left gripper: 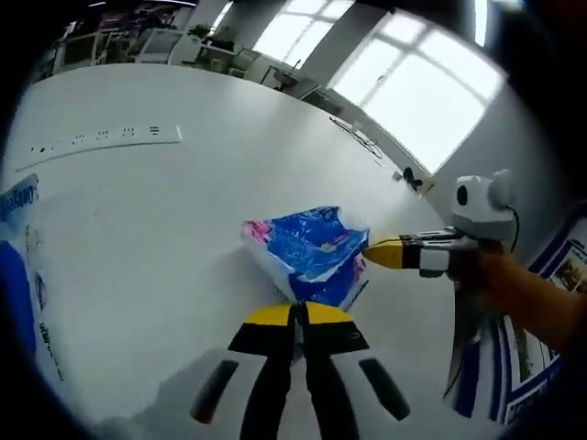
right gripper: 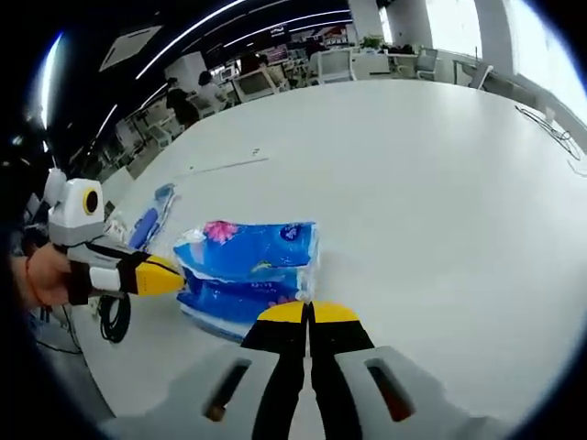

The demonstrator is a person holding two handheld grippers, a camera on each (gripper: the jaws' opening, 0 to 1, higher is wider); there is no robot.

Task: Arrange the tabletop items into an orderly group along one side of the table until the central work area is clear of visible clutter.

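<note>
Left gripper view: we see a blue-and-white printed plastic package [left gripper: 16, 275] at the far left edge, its lettering too blurred to read. The blue plastic-wrapped tissue pack with pink flowers [left gripper: 310, 252] lies mid white table [left gripper: 183, 202], pack text illegible. Left gripper [left gripper: 298, 316] jaws pinched together on its near edge. Right gripper [left gripper: 374, 254], hand-held, enters level from the right, its yellow tips closed on the pack's end.

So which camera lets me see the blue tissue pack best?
The right gripper view: the blue tissue pack lies broadside there, its whole long face and pink flower showing. In the left gripper view the pack looks crumpled and end-on, partly hidden behind that gripper's jaws.
</note>
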